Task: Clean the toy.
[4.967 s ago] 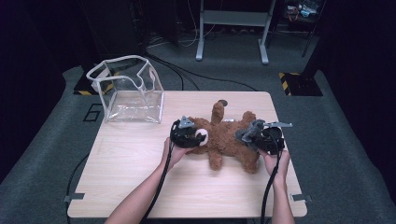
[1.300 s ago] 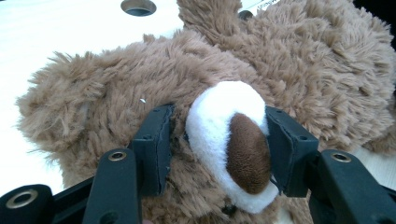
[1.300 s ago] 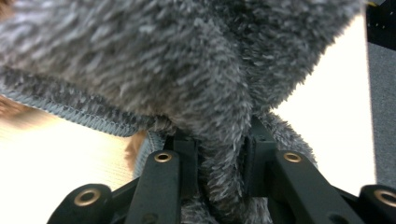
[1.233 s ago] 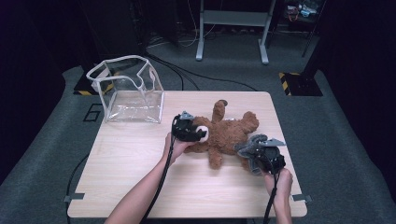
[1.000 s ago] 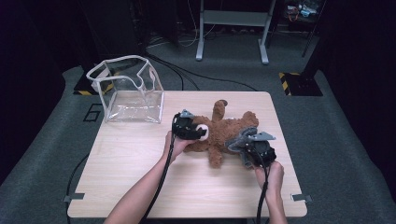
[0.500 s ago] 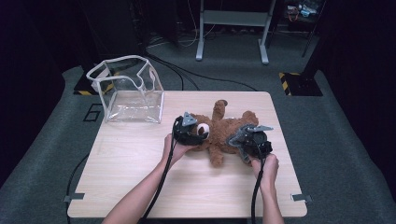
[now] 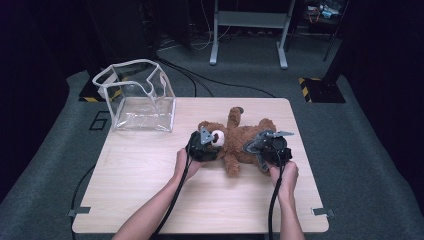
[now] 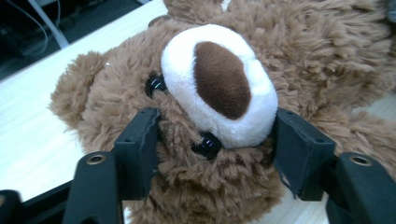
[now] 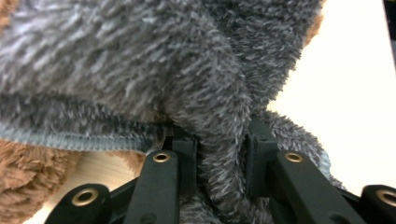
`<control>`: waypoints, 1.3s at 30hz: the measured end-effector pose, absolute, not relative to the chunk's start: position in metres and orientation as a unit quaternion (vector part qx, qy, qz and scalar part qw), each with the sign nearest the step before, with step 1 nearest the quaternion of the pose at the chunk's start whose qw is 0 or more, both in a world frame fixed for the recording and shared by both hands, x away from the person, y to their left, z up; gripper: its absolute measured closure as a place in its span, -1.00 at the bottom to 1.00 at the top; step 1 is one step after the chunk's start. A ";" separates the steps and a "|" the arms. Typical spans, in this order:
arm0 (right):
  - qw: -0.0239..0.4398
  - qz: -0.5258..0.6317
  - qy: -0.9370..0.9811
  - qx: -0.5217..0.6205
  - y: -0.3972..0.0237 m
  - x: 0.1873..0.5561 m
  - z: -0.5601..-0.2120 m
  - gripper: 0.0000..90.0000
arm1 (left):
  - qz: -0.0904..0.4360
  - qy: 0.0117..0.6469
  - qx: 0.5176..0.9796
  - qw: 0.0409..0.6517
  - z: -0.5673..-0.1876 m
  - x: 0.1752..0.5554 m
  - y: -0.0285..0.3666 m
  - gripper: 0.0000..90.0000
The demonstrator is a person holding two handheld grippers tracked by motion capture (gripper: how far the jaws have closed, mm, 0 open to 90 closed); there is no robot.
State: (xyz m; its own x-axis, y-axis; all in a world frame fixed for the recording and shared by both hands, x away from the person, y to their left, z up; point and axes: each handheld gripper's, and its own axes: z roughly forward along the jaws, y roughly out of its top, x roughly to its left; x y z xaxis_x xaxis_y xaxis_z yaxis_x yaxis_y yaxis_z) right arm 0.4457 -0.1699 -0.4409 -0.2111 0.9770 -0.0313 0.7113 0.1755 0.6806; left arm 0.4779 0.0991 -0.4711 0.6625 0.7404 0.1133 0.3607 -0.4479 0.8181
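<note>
You worked at a pale wooden counter [image 7: 150, 175] over grey carpet, left tool [image 8: 215, 140] closing around the teddy bear's [image 7: 240, 142] head, right tool [image 9: 219, 154] clenched on its grey fur.

Teddy bear [image 8: 289, 60]: I see shaggy brown plush, with a short white pile on the muzzle and glossy black bead eyes.
Grey garment [image 9: 140, 60]: I read it as fuzzy grey fleece cloth with a ribbed hem.
Left gripper [image 8: 215, 154]: matt black plastic jaws, brass-coloured rivets.
Right gripper [image 9: 219, 158]: same matt black finish.
Table [image 7: 150, 165]: pale wood-grain top, smooth, low sheen.
Bag [image 7: 137, 97]: clear glossy plastic, white cloth-like trim.
Floor [image 7: 45, 165]: grey, matt, carpet-like.
</note>
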 end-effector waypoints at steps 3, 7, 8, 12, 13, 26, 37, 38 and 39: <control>0.270 0.274 0.728 0.567 -0.165 0.435 -0.431 0.58 | 0.225 0.345 0.817 0.404 -0.470 0.482 0.099 -0.14; 0.293 0.287 0.733 0.542 -0.151 0.425 -0.418 0.58 | 0.205 0.356 0.815 0.408 -0.469 0.490 0.102 -0.13; 0.294 0.280 0.736 0.542 -0.147 0.426 -0.419 0.58 | 0.198 0.361 0.813 0.412 -0.469 0.492 0.102 -0.13; 0.283 0.257 0.743 0.549 -0.151 0.435 -0.434 0.59 | 0.185 0.362 0.815 0.413 -0.469 0.495 0.104 -0.13; 0.283 0.254 0.742 0.552 -0.154 0.434 -0.437 0.59 | 0.183 0.362 0.815 0.415 -0.470 0.496 0.104 -0.13; 0.276 0.247 0.718 0.589 -0.203 0.405 -0.450 0.59 | 0.168 0.370 0.810 0.423 -0.471 0.501 0.107 -0.13; 0.300 0.242 0.750 0.538 -0.155 0.419 -0.438 0.58 | 0.157 0.374 0.810 0.423 -0.470 0.506 0.108 -0.13; 0.294 0.242 0.747 0.545 -0.159 0.421 -0.443 0.58 | 0.155 0.374 0.810 0.424 -0.470 0.506 0.108 -0.13; 0.291 0.240 0.745 0.550 -0.164 0.421 -0.449 0.59 | 0.154 0.373 0.811 0.424 -0.470 0.506 0.108 -0.12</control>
State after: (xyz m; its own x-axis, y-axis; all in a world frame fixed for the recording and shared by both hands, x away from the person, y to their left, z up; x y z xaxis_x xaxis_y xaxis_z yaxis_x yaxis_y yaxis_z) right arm 0.4208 -0.1638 -0.4486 -0.2263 0.9591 -0.1700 0.6789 0.2804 0.6786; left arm 0.5061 0.1079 -0.4702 0.6748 0.7351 -0.0659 0.4729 -0.3621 0.8032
